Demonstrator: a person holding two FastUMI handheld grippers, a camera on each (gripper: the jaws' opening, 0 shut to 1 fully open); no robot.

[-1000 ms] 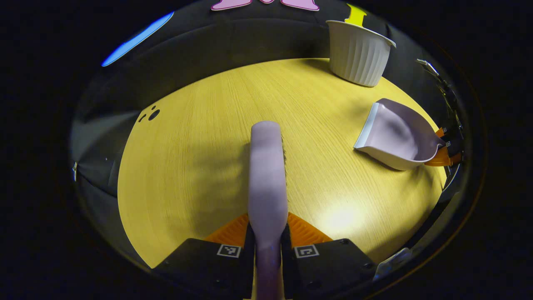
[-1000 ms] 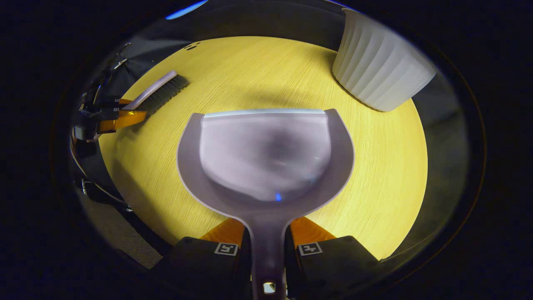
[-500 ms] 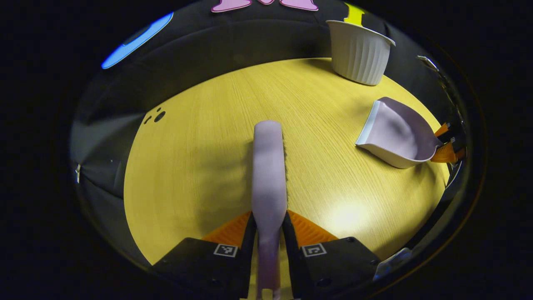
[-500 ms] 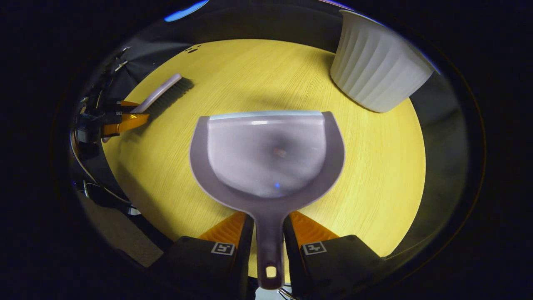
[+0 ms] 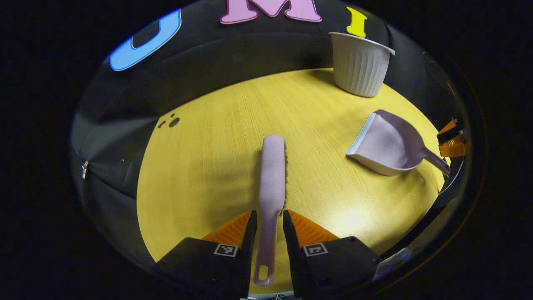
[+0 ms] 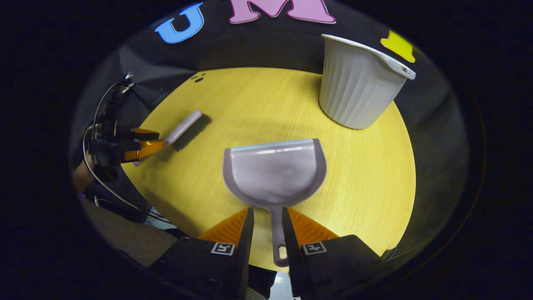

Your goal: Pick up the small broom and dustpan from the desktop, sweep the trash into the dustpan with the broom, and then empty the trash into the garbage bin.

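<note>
The pale lilac broom (image 5: pixel 272 175) lies flat on the yellow table (image 5: pixel 200 175). Its thin handle end rests loose between the fingers of my left gripper (image 5: pixel 268 233), which is open. In the right gripper view the broom (image 6: pixel 183 127) is at the left, with the left gripper (image 6: pixel 141 146) behind its handle. The lilac dustpan (image 6: pixel 275 173) sits on the table, mouth facing away. Its handle lies between the fingers of my open right gripper (image 6: pixel 266 229). From the left gripper view, the dustpan (image 5: pixel 385 146) is at the right, the right gripper (image 5: pixel 452 141) just behind it.
A white ribbed garbage bin (image 6: pixel 358 89) stands upright at the table's far right, beyond the dustpan; the same bin (image 5: pixel 360 62) is at the top right in the left gripper view. Small dark holes (image 5: pixel 174 121) mark the table's far left. The table edge is close beneath both grippers.
Both grippers have drawn back along the handles and let go. Broom and dustpan now rest on the table, farther off, with only their handle ends between the fingers.
</note>
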